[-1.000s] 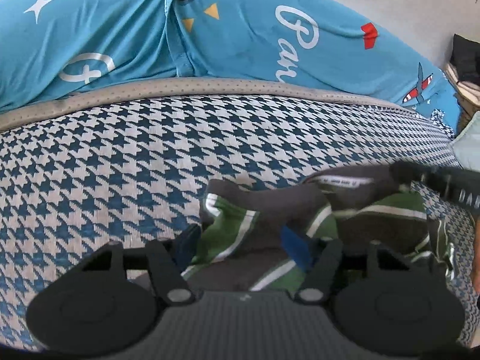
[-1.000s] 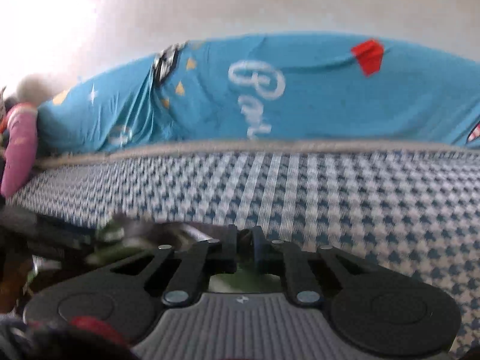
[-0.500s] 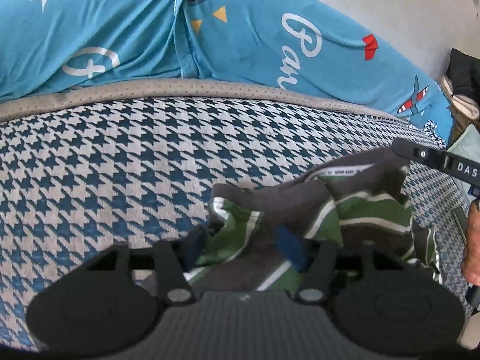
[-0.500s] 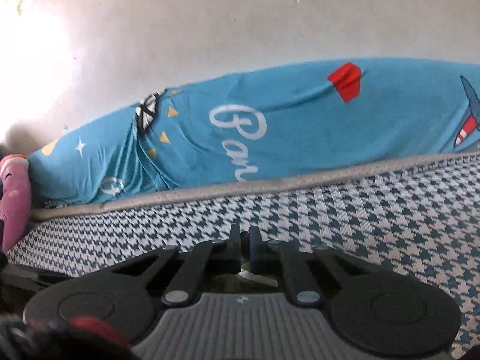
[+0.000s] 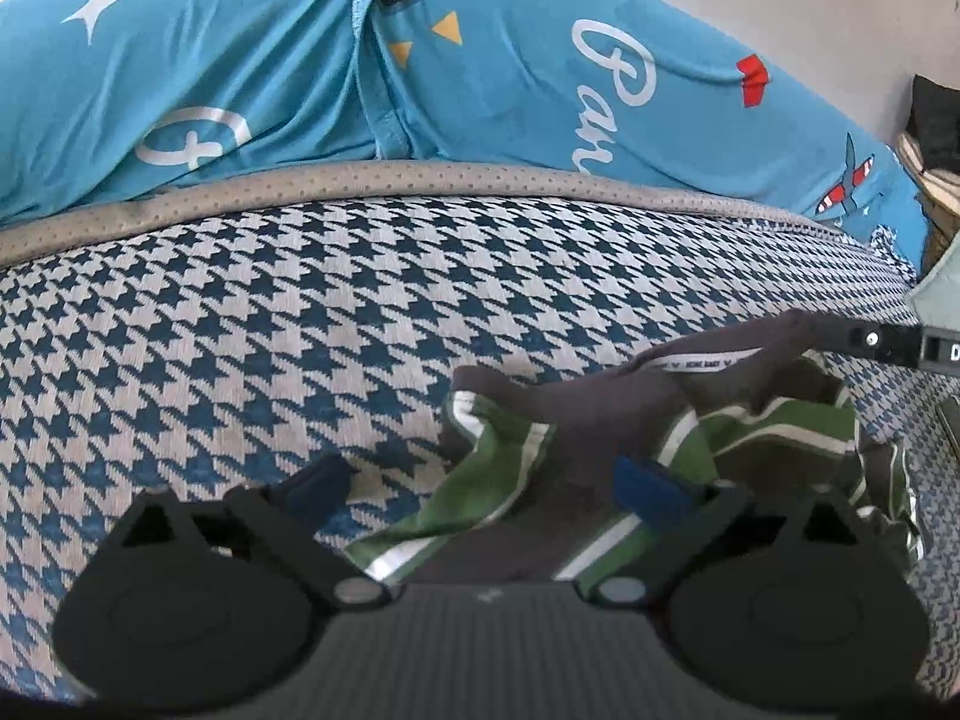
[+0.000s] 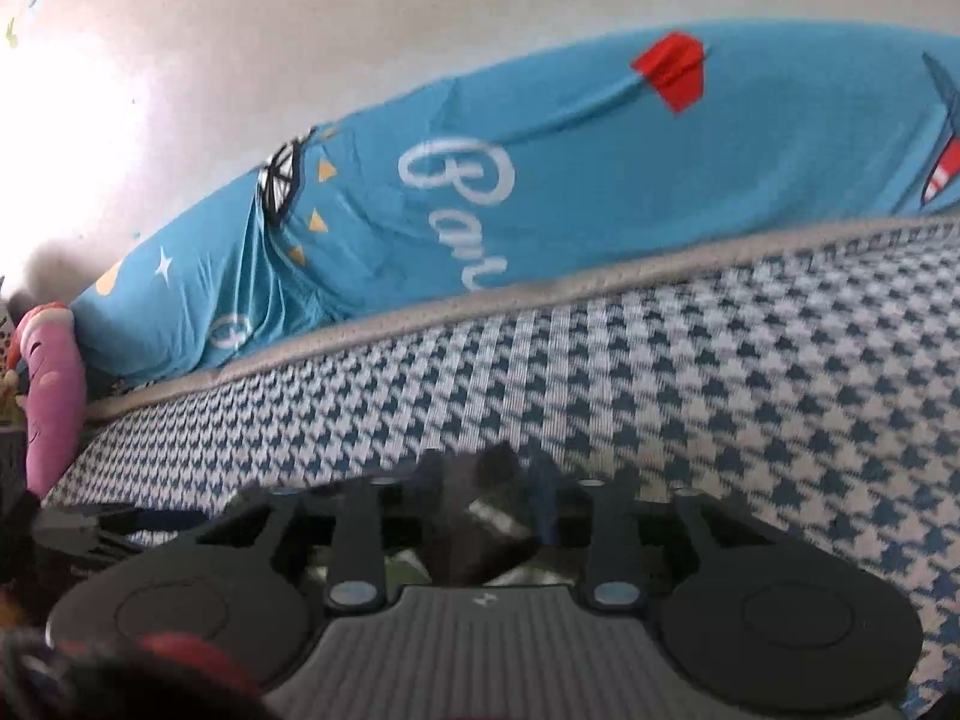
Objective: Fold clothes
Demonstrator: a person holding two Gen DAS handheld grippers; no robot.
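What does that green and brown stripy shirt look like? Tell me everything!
The crumpled brown, green and white striped cloth garment lies bunched, not yet folded, on the blue-and-white houndstooth bed cover. A white printed band runs inside one dark hem. The open left claw sits over it, one blue pad against the fabric. Its far corner is lifted up to the right claw, whose fingers are slightly apart with dark cloth between them.

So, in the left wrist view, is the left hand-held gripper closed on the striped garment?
No, the left hand-held gripper is open, its fingers wide apart over the striped garment.
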